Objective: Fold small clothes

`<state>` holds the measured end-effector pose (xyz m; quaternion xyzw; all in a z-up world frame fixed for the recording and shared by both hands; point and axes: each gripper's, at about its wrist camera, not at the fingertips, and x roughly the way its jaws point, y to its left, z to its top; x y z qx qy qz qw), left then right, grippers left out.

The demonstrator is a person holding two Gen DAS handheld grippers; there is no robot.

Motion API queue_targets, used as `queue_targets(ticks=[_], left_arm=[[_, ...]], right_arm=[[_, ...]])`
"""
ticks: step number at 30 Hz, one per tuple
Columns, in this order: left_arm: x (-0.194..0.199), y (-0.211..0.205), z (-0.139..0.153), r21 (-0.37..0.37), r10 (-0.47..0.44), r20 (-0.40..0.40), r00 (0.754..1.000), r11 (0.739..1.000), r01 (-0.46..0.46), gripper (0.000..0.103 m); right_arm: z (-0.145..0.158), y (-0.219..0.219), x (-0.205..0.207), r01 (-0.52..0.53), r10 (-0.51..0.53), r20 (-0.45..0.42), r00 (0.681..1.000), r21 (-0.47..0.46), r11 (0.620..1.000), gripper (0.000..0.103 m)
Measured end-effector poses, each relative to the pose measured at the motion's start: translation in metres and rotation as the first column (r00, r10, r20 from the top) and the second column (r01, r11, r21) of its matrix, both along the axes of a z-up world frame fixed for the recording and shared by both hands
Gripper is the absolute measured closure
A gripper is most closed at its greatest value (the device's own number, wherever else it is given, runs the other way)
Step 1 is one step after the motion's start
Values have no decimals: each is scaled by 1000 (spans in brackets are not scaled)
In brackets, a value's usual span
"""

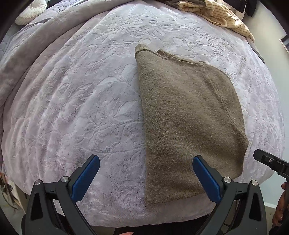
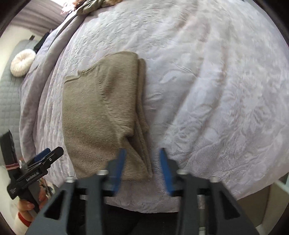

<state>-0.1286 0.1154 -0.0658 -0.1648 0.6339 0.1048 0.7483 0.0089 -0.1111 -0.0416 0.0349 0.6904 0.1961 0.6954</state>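
A tan knit sweater (image 1: 189, 112) (image 2: 97, 112) lies folded lengthwise on the lilac embossed blanket (image 1: 72, 90) (image 2: 207, 90), its neckline at the far end and its hem near the bed's front edge. My left gripper (image 1: 146, 160) hangs open above the sweater's near left edge with nothing between its blue pads; the right wrist view shows it at the lower left (image 2: 48, 153). My right gripper (image 2: 143, 151) is open above the sweater's layered right edge near the hem, and its pads do not press the cloth. Its black tip shows in the left wrist view (image 1: 267, 160).
A cream striped garment (image 1: 216, 16) lies bunched at the bed's far right. A white round cushion (image 1: 30, 10) (image 2: 22, 63) sits at the far left by a grey quilted surface (image 2: 9, 94). An olive cloth (image 2: 90, 7) lies at the far end. The bed's front edge runs just below the grippers.
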Motion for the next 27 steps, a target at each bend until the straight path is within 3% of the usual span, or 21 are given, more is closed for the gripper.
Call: queue_targets(ticks=[4, 5, 6, 8, 10, 12, 27], left_arm=[[-2, -1, 4, -22, 1, -25, 1000, 1000, -2, 0], [-3, -2, 5, -18, 2, -31, 1000, 1000, -2, 0], [-4, -2, 6, -3, 2, -36, 999, 1000, -2, 0], [-5, -5, 9, 52, -7, -51, 999, 999, 10, 0], [-7, -5, 13, 62, -11, -47, 999, 998, 14, 0], [-9, -4, 18, 54, -1, -39, 999, 999, 3, 0], [-10, -8, 35, 69, 16, -54, 998, 998, -12, 0]], right_arm=[[13, 31, -1, -91, 93, 34, 995, -53, 994, 35], [14, 37, -2, -104, 106, 42, 993, -64, 993, 29], [16, 42, -3, -116, 120, 50, 992, -73, 991, 23], [22, 52, -7, -135, 140, 69, 988, -70, 988, 22], [26, 59, -9, -148, 155, 84, 984, -85, 985, 17], [30, 64, -10, -152, 162, 103, 981, -94, 984, 0], [41, 74, 1, -134, 159, 107, 981, -214, 968, 0]])
